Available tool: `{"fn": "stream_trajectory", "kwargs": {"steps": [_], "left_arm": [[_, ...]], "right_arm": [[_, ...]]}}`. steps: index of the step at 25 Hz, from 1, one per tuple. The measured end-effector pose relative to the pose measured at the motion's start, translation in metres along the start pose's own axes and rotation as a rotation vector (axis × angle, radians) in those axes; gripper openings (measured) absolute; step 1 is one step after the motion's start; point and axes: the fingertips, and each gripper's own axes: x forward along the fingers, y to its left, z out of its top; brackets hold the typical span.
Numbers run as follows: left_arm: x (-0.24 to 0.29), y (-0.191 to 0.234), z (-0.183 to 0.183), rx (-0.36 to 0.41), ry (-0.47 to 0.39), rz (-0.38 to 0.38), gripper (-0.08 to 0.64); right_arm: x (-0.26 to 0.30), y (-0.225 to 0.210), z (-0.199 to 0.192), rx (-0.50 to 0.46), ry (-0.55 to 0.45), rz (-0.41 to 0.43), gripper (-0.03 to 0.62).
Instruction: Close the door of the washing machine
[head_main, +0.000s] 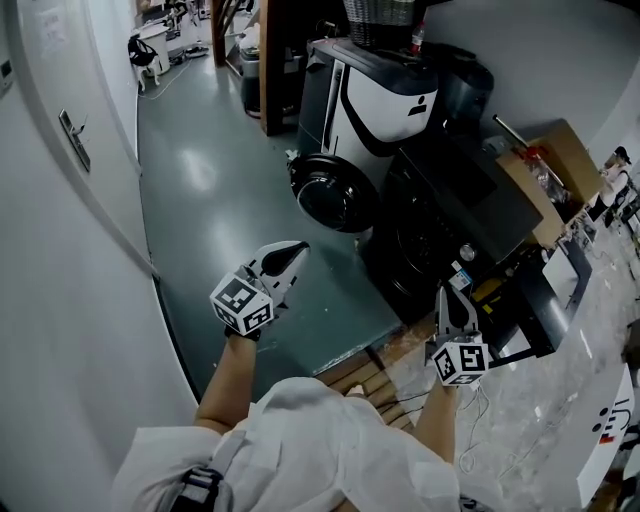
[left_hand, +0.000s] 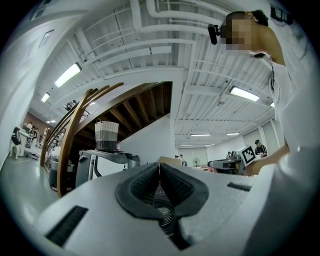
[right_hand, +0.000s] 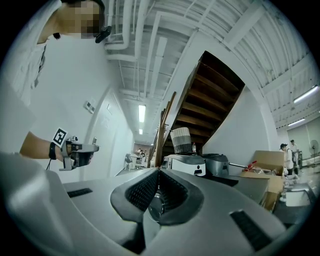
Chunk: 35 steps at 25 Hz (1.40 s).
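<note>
The room is a long white-walled workshop with a wooden staircase (right_hand: 212, 95) and a smooth, glossy grey-green floor (head_main: 200, 190). At the floor's right edge, against the wall, stands the dark washing machine (head_main: 455, 215). Its round door (head_main: 335, 195) hangs swung open over the floor, well apart from both claws. The door looks like a rigid, fairly weighty disc on a hinge, so a flat push on its outer rim, away from the hinge, should serve better than a pinch. The left gripper (head_main: 296, 252) and right gripper (head_main: 449, 295) are both clenched on nothing.
</note>
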Motion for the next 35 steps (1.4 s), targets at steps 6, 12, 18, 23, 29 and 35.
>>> {"fn": "stream_trajectory", "kwargs": {"steps": [6,12,18,23,29,35], "left_arm": [[0.001,0.001,0.0,-0.004,-0.002,0.001,0.012],[0.002,0.003,-0.004,-0.001,0.006,-0.007,0.012],[0.004,0.005,-0.004,-0.002,0.006,-0.003,0.012],[0.007,0.008,-0.004,-0.005,0.008,-0.004,0.014],[0.009,0.012,-0.004,0.003,0.003,-0.001,0.014],[0.016,0.011,-0.009,-0.019,-0.003,-0.018,0.014]], "right_arm": [[0.003,-0.002,0.0,-0.005,0.003,0.003,0.029],[0.006,0.0,-0.005,0.003,0.001,0.0,0.029],[0.009,-0.003,-0.005,0.005,0.0,-0.002,0.03],[0.014,-0.004,-0.007,0.009,0.006,0.006,0.03],[0.022,-0.004,-0.008,0.001,0.003,0.018,0.031],[0.025,-0.01,-0.012,-0.013,0.027,0.024,0.031]]}}
